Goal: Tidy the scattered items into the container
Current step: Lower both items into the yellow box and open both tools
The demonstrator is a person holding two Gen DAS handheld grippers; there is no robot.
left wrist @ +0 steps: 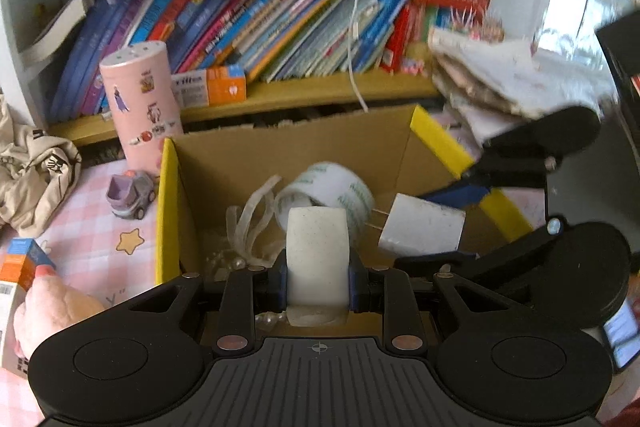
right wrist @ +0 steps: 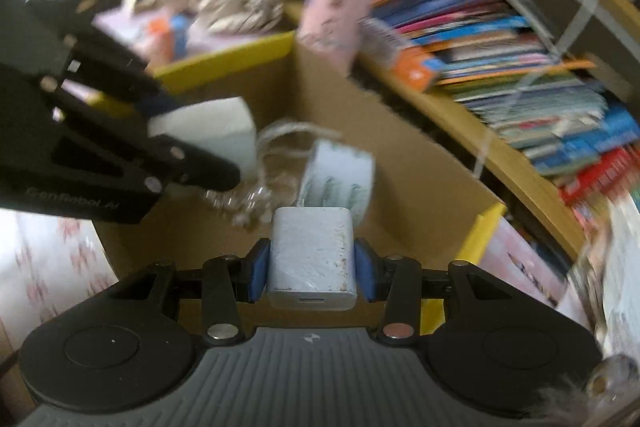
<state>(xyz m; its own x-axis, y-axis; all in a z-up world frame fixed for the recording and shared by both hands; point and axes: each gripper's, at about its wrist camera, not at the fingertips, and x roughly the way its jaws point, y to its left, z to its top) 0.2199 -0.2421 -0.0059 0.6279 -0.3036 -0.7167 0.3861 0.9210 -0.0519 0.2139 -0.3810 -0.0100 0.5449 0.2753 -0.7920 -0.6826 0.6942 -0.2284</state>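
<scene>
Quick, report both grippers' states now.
Left gripper: closed on the white eraser-like block.
Right gripper: closed on the white charger plug.

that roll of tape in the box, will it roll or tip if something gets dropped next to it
The tape roll seems to lie on its curved side in the cardboard box, so a nudge would probably roll it. Its hollow core suggests it is light and easily shoved. The ribbon beside it might snag it a little.
</scene>
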